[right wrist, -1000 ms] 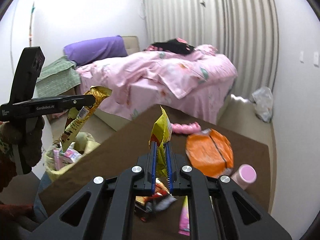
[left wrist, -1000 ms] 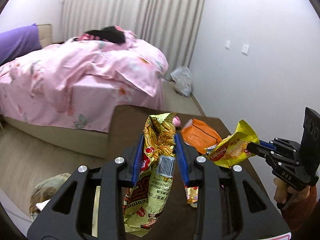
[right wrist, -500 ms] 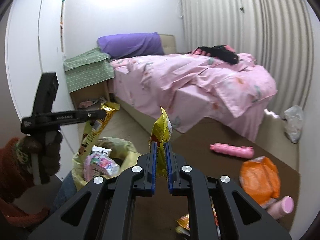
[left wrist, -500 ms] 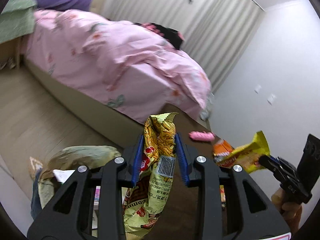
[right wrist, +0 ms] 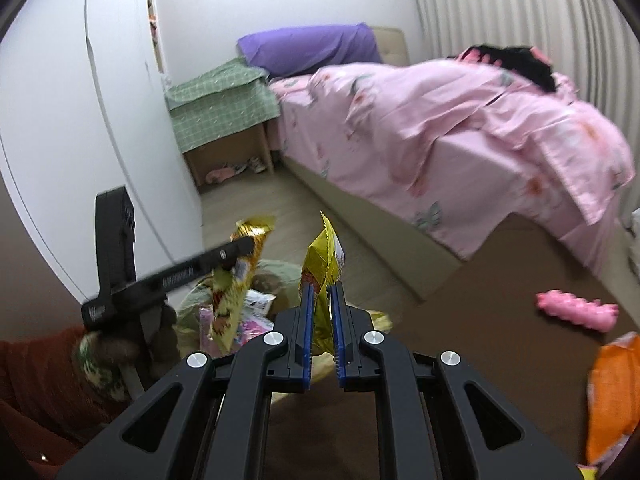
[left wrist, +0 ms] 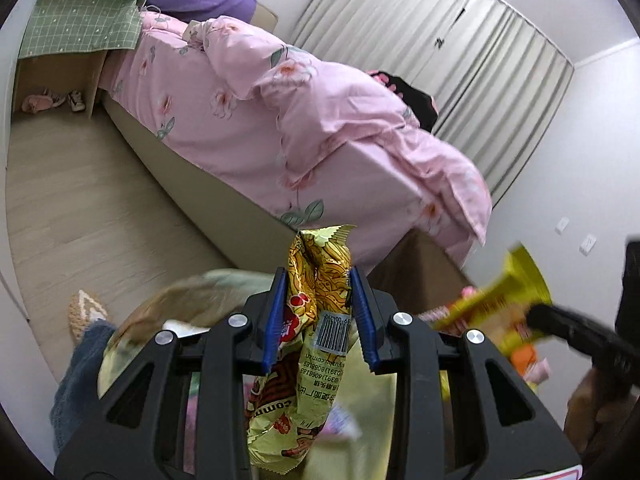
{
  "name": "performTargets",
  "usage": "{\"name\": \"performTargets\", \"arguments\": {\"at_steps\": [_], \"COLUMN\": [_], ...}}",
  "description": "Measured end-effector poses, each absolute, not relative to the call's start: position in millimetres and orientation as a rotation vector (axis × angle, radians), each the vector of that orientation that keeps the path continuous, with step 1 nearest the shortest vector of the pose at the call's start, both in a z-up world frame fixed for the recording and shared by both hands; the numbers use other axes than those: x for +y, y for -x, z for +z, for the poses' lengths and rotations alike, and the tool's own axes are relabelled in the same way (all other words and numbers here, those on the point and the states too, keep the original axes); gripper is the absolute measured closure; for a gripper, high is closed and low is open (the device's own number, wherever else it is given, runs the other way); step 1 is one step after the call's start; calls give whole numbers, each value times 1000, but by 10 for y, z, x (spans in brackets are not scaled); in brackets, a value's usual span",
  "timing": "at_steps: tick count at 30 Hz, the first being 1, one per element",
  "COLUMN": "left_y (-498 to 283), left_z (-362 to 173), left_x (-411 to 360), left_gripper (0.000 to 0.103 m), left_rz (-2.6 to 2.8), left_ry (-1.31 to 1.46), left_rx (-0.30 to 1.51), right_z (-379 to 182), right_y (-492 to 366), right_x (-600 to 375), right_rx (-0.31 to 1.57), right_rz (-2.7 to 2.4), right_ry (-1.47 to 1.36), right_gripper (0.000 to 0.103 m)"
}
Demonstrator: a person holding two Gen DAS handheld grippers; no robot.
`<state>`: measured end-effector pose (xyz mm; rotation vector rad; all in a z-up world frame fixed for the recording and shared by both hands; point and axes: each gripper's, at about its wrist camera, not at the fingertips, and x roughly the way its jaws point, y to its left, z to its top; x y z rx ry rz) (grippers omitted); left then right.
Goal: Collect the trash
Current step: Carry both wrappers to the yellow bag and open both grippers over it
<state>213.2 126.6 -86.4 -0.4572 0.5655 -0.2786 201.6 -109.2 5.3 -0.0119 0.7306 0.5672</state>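
Note:
My left gripper point(left wrist: 318, 280) is shut on a gold noodle wrapper point(left wrist: 308, 360) with a barcode, held over an open yellow-green trash bag point(left wrist: 192, 300) that holds several wrappers. My right gripper point(right wrist: 320, 292) is shut on a yellow snack wrapper point(right wrist: 322, 256) and sits just right of the bag point(right wrist: 280, 276). The left gripper point(right wrist: 248, 246) and its gold wrapper point(right wrist: 232, 292) show in the right wrist view above the bag. The right gripper's yellow wrapper point(left wrist: 500, 300) shows blurred in the left wrist view.
A brown table point(right wrist: 500, 340) carries a pink packet point(right wrist: 576, 310) and an orange bag point(right wrist: 612, 392). A bed with pink covers point(left wrist: 300, 120) stands beyond. A nightstand under green cloth point(right wrist: 220, 112) is by the wall. A slipper point(left wrist: 86, 312) lies on the floor.
Both grippers have swung left from above the table toward the trash bag, each still holding its wrapper. The left gripper's wrapper now hangs over the bag's opening.

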Motion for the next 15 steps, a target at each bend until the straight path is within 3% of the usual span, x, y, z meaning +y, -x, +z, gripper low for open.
{"name": "performTargets", "arguments": {"at_steps": [15], "left_y": [-1878], "left_z": [-1119], "left_x": [1512], "left_gripper": [73], "left_rz": [-277], "left_ry": [553], "left_rx": [671], "right_z": [-692], "right_y": [-2264], "right_x": [-552], "right_rx": [960], "right_rz": [657], "right_ry": [71], "right_gripper": [93]}}
